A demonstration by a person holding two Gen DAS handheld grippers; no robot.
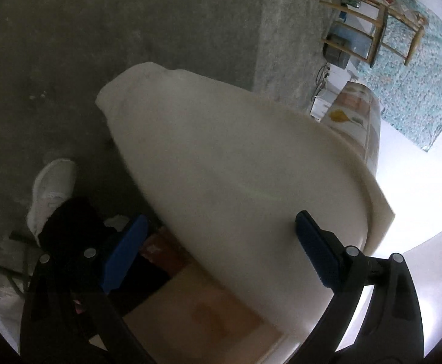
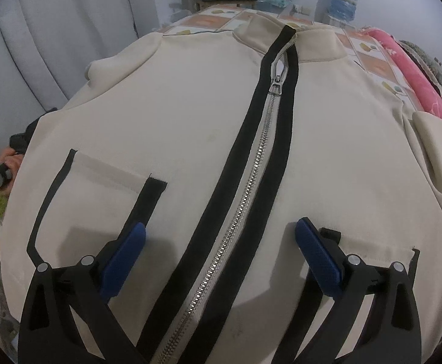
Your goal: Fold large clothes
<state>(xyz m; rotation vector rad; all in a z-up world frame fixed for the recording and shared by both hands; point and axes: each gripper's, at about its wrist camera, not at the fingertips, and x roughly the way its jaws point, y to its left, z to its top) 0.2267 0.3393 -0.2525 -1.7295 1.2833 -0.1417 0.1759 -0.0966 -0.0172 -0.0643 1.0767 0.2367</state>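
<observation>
Cream jacket is laid flat on the bed, zipped; right tongs and left tongs are spread wide, nothing gripped; the hanging sleeve could be missed

Cream jacket fills the right wrist view, plain but for a silver zipper between two black bands. Left of the zipper, a pocket flap edged in black. Beyond the jacket's collar, a bedsheet checked in white and orange squares with small leaf prints; right of the jacket, a pink floral blanket. Blue pads on black fingers. In the left wrist view, the cream sleeve against grey floor, a white sneaker left of it.
</observation>
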